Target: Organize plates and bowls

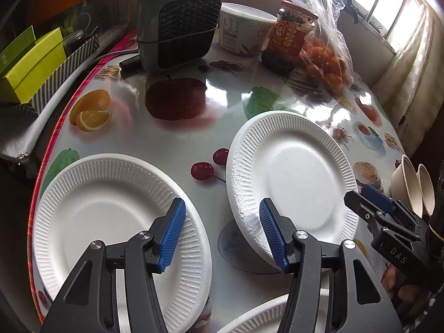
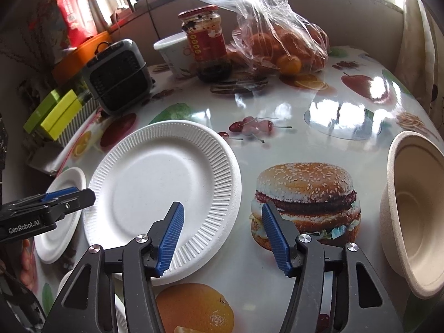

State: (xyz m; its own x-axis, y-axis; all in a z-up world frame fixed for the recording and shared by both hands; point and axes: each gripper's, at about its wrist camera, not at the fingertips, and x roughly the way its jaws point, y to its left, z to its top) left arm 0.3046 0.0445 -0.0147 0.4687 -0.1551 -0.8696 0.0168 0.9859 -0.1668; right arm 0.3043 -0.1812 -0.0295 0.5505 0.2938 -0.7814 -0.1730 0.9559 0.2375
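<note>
white ribbed paper plates (image 1: 291,172), beige round bowl (image 2: 413,208); both claws (image 1: 222,233) (image 2: 222,236) open, empty.

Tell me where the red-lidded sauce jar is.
The red-lidded sauce jar stands at the table's far side in both wrist views, between the white tub and the plastic bag of oranges.

Fruit-print table (image 1: 222,105): plates (image 1: 291,172), bowls (image 2: 413,216), jar (image 1: 291,33), heater (image 1: 177,25).

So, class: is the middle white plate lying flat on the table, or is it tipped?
Tipped. In the left wrist view the middle plate has its near edge raised off the table, with a shadow beneath it.
</note>
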